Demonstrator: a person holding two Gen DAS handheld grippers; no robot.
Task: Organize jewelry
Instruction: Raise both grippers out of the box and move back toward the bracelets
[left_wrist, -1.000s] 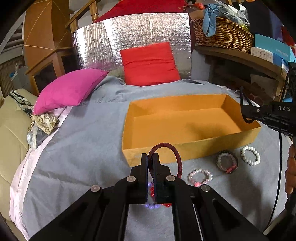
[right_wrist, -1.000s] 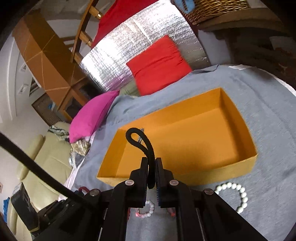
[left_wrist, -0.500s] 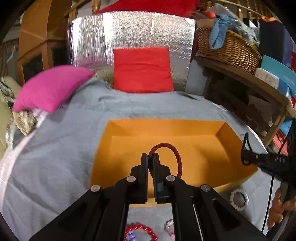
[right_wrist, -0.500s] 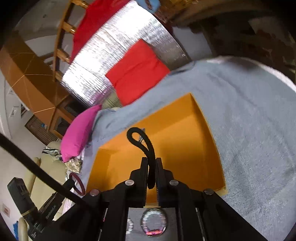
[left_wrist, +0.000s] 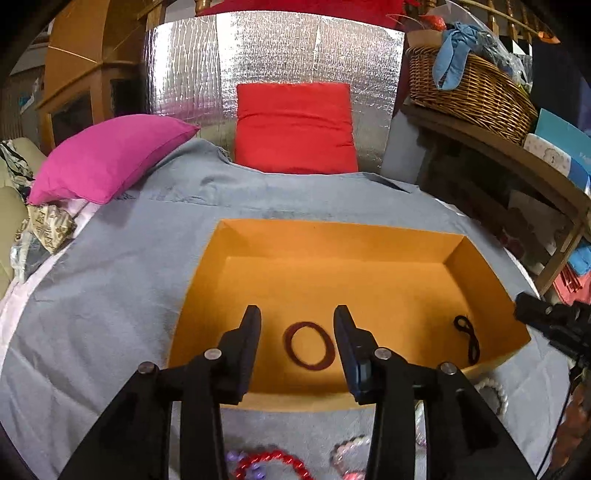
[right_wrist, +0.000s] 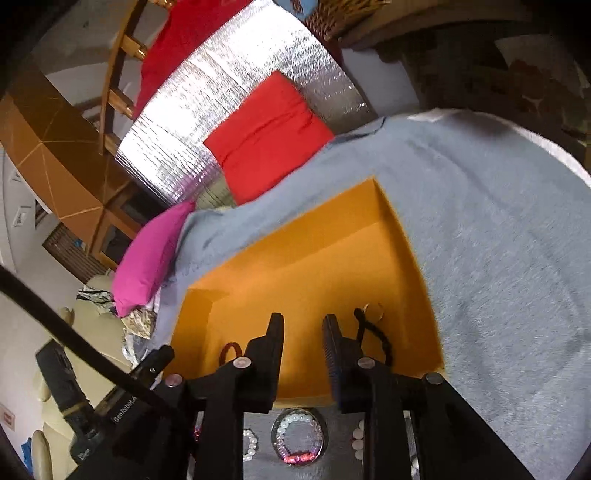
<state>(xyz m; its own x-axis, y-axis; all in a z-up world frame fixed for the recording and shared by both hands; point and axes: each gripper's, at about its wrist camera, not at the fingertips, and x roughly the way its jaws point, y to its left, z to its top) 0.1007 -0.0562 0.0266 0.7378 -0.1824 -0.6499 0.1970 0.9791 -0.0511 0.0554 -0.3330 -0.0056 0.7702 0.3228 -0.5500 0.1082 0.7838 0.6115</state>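
An orange box (left_wrist: 258, 236) lies open on the grey cloth (left_wrist: 110, 280). My left gripper (left_wrist: 297, 323) is open above the box's near left part. A dark red cord bracelet (left_wrist: 309, 345) lies flat on the box floor between its fingers. My right gripper (right_wrist: 303, 323) is open over the box's near right part (right_wrist: 406, 236). A black cord bracelet (right_wrist: 376, 338) lies on the floor just right of its right finger, also showing in the left wrist view (left_wrist: 468, 338). The red bracelet shows in the right wrist view (right_wrist: 231, 352) too.
Several bead bracelets lie on the cloth in front of the box: a red one (left_wrist: 273, 465), a pink one (left_wrist: 349, 452), a white one (left_wrist: 493, 393), and a pearl-and-pink one (right_wrist: 299, 437). A pink pillow (left_wrist: 107, 162), a red pillow (left_wrist: 295, 127) and a wicker basket (left_wrist: 472, 92) stand behind.
Both grippers moved over the box and opened. The red cord bracelet and the black cord bracelet dropped from the fingers onto the box floor.
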